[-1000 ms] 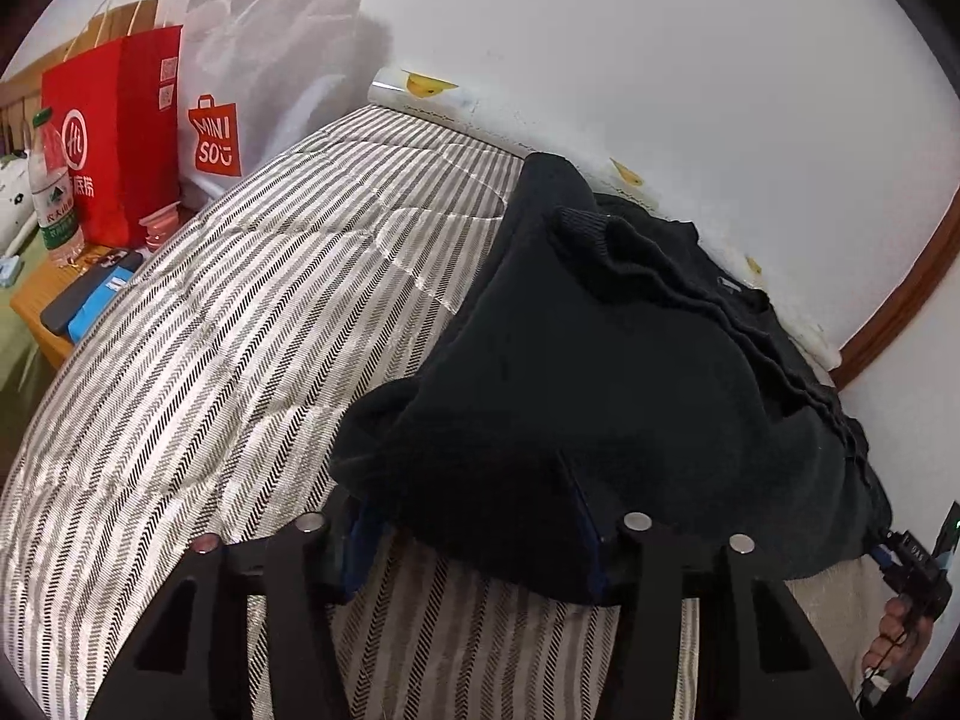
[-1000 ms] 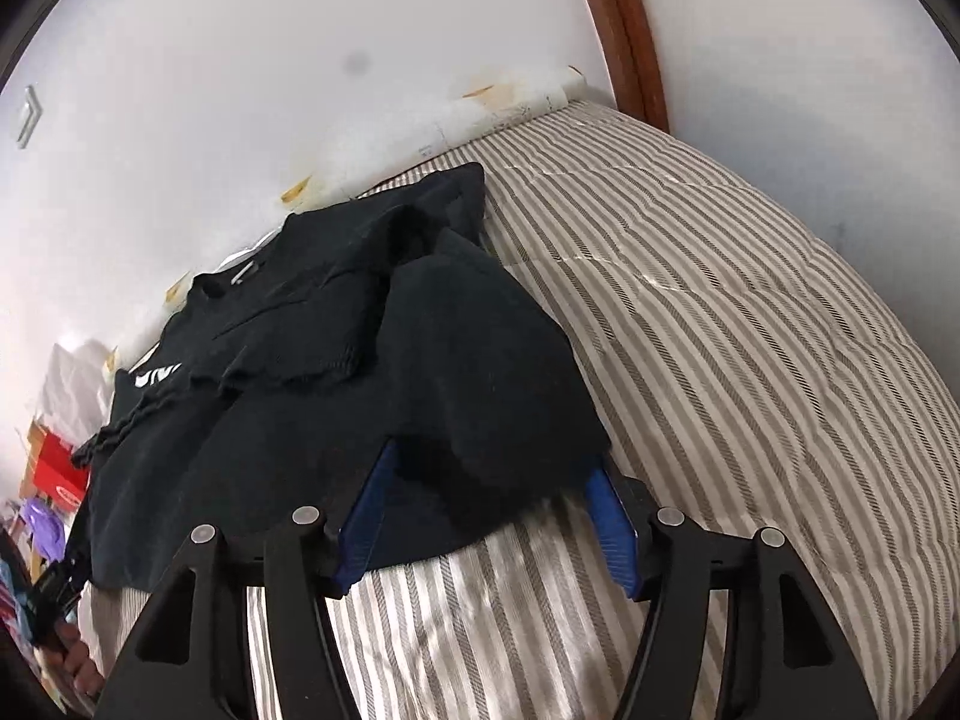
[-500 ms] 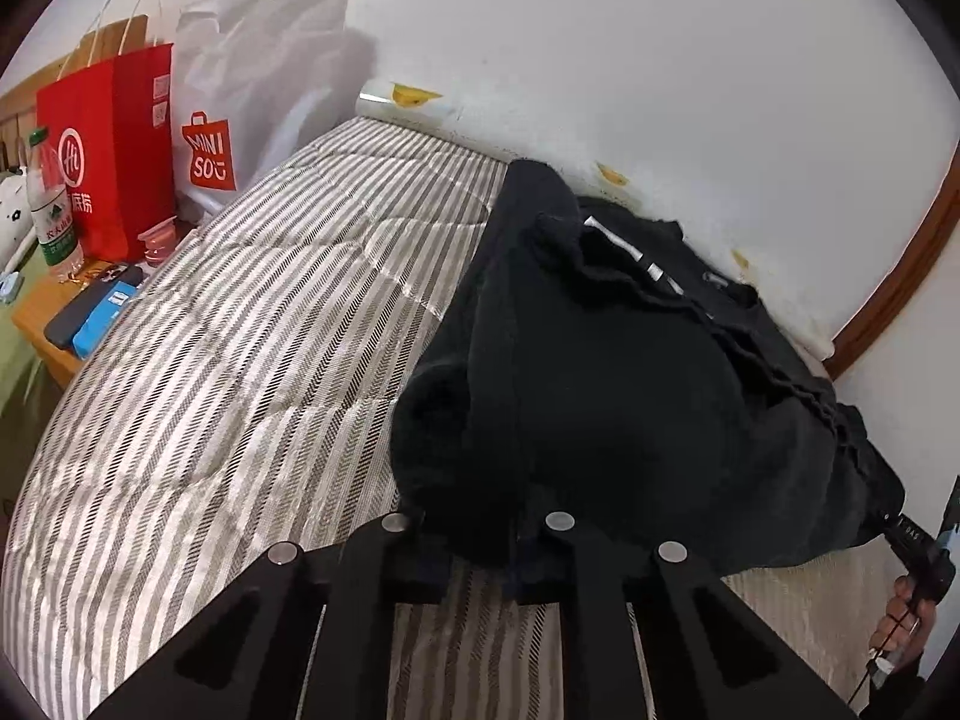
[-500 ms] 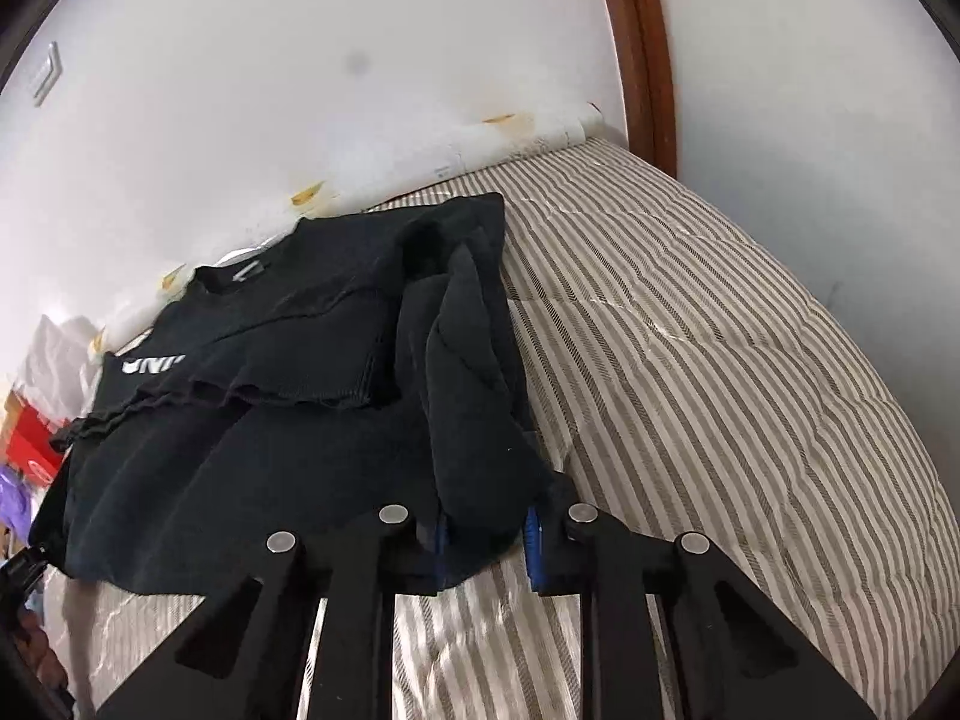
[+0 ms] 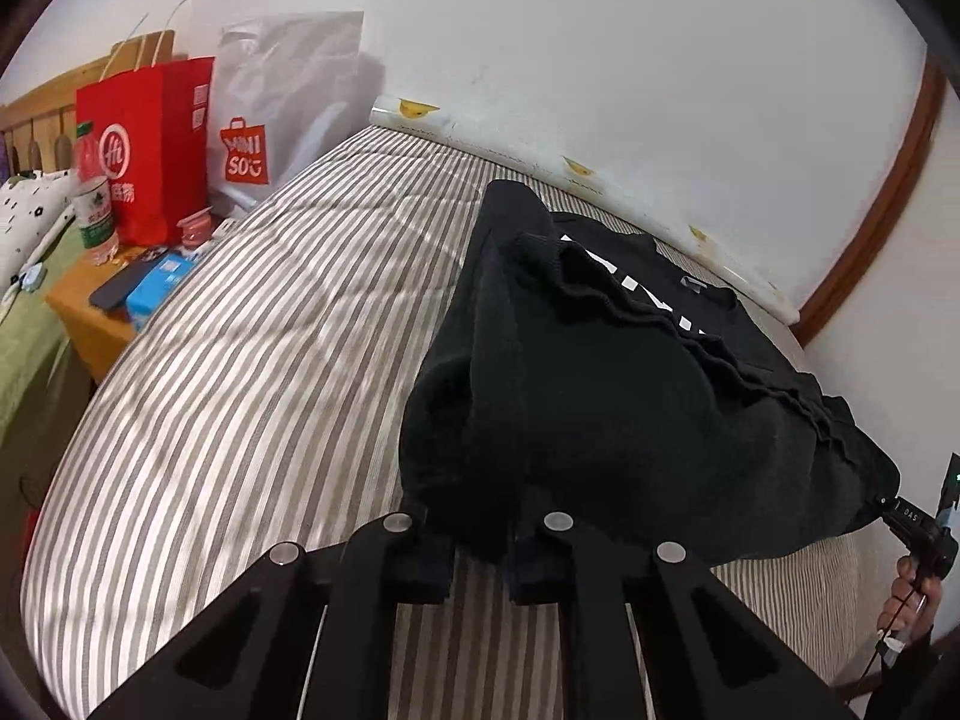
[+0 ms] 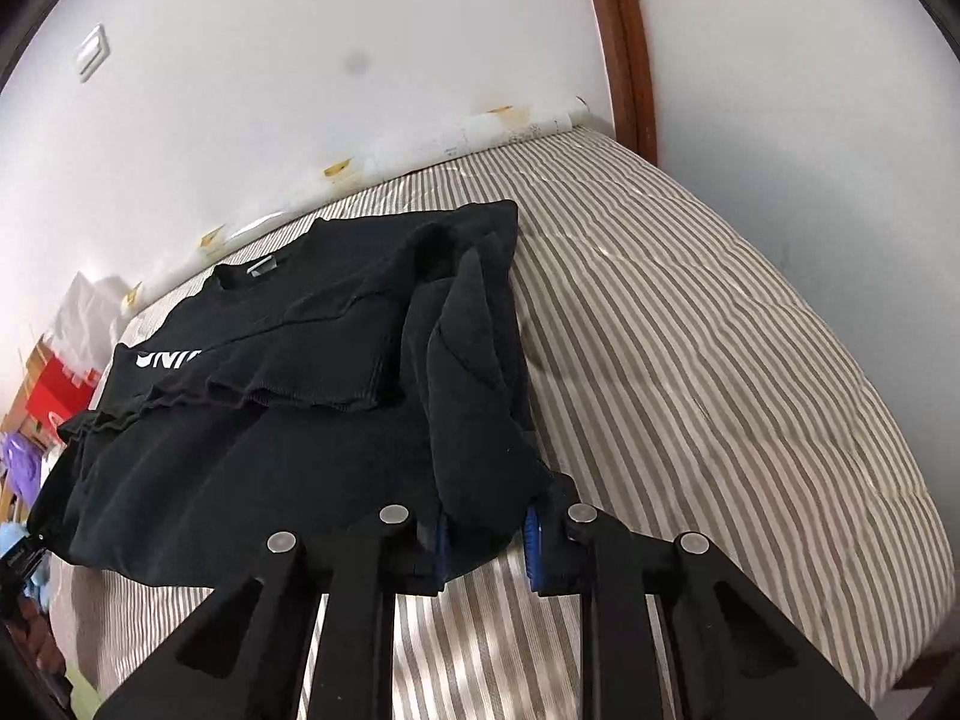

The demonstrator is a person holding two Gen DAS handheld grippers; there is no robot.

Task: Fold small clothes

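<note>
Red bag (image 5: 147, 144), striped bedcover (image 5: 270, 360), perhaps bottle (image 5: 95, 207).

The white plastic bag (image 5: 282, 114) against the wall carries a red bag-shaped logo reading "MINI SO". The red paper bag (image 5: 150, 144) beside it bears a round white emblem and white characters too small to read. White letters on the black sweatshirt (image 6: 252, 372) are half covered by a fold; only "UNI" can be read.

Mounted one on each handheld gripper, angled down along the fingers, close over the striped bed (image 5: 252, 372): left wrist view facing toward shopping bags (image 5: 180, 144), right wrist view toward a wooden door frame (image 6: 624, 48), both sharing the black sweatshirt (image 5: 600, 396) against the white wall (image 6: 300, 60).
</note>
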